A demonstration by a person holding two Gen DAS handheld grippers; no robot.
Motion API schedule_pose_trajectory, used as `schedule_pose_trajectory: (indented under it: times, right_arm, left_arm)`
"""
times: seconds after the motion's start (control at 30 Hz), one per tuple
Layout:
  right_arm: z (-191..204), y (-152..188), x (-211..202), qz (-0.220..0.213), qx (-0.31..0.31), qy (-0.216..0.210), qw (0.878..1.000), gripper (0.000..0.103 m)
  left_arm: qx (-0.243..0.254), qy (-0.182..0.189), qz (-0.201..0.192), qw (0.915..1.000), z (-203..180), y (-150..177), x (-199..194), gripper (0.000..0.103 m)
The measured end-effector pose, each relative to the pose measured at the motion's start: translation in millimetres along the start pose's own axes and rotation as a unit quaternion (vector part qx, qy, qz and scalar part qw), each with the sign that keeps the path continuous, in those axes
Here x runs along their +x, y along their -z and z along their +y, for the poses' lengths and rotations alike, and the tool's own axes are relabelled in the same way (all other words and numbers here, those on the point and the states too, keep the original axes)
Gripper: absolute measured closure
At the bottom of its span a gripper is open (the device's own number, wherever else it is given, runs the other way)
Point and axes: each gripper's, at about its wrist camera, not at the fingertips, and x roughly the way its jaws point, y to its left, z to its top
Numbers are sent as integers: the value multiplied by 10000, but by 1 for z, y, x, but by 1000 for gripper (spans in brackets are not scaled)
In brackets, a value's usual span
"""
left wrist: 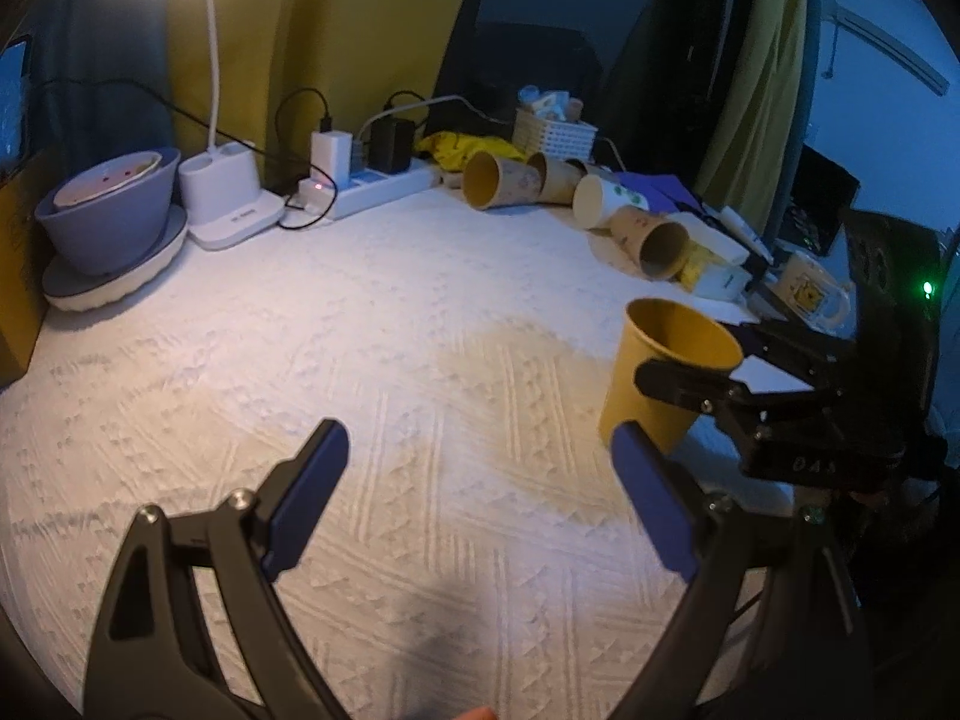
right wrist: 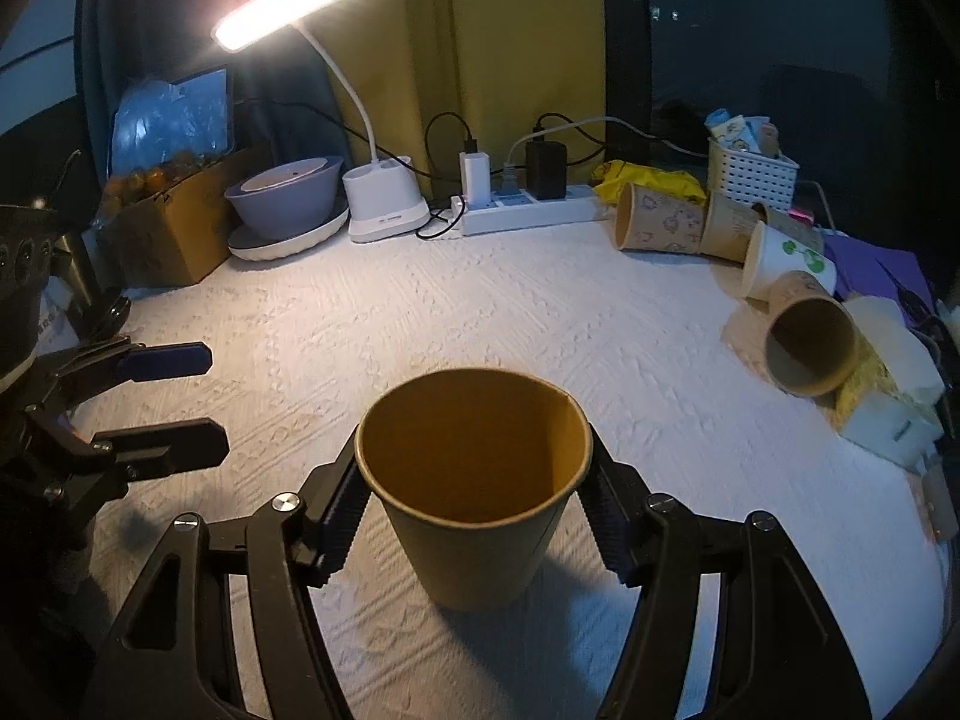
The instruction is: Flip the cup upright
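Observation:
A plain brown paper cup (right wrist: 474, 516) stands upright on the white textured cloth (right wrist: 480, 324), mouth up. My right gripper (right wrist: 474, 516) has its two fingers around the cup just below the rim, touching both sides. The cup also shows in the left wrist view (left wrist: 666, 378), with the right gripper's fingers (left wrist: 690, 384) at it. My left gripper (left wrist: 474, 480) is open and empty, low over the cloth to the left of the cup; it shows in the right wrist view (right wrist: 180, 390).
Several paper cups (right wrist: 660, 228) lie on their sides at the back right, one (right wrist: 810, 342) nearer. A white basket (right wrist: 750, 174), power strip (right wrist: 528, 210), desk lamp (right wrist: 384, 204), bowl on a plate (right wrist: 288, 204) and cardboard box (right wrist: 168, 234) line the back.

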Motion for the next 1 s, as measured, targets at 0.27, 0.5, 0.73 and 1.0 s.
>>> schedule_pose_trajectory:
  times: [0.27, 0.5, 0.73, 1.0]
  right_arm:
    - [6, 15, -10, -72, -27, 168, 9998, 35]
    - [6, 26, -16, -42, 46, 242, 9997, 27]
    - [11, 36, -36, -111, 127, 367, 9992, 22]
    - [16, 51, -71, -141, 247, 620, 9977, 22]
  left_arm:
    - [18, -221, 7, 9998, -7, 11, -6, 13]
    - [-21, -302, -9, 9995, -12, 23, -13, 13]
    - [-45, -220, -64, 9997, -23, 34, -24, 13]
    - [40, -208, -268, 9994, -46, 34, -45, 13]
